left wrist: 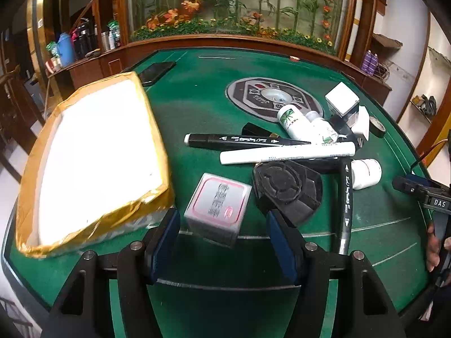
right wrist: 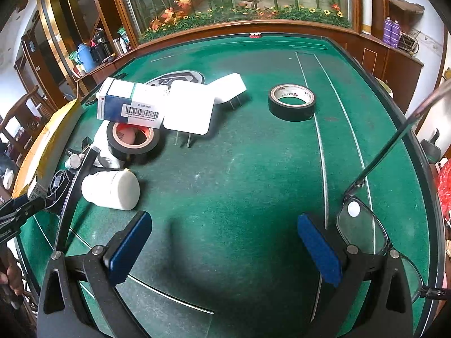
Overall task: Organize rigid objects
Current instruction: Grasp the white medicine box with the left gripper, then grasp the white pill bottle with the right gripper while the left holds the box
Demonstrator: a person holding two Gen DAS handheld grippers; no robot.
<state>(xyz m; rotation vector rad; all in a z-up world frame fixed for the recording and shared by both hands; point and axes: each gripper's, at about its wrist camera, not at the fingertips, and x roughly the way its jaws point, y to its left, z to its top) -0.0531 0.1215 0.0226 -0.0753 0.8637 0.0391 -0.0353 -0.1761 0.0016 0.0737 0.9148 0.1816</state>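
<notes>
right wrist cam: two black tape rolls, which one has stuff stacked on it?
The left tape roll: the blue-and-white box leans over its rim. The right tape roll lies alone on the green felt.

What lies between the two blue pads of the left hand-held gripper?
In the left wrist view, a small pink-labelled box sits between the left hand-held gripper's pads, apparently untouched.

1. In the left wrist view, the tray [left wrist: 93,163] lies left of the small box [left wrist: 218,207].
2. Right of the box sits the fan [left wrist: 287,190] — behind it, two markers [left wrist: 284,153] crossing.
3. In the right wrist view, the carton [right wrist: 132,107] rests on a tape roll [right wrist: 132,140] — another tape roll [right wrist: 291,101] lies well apart, right.
</notes>
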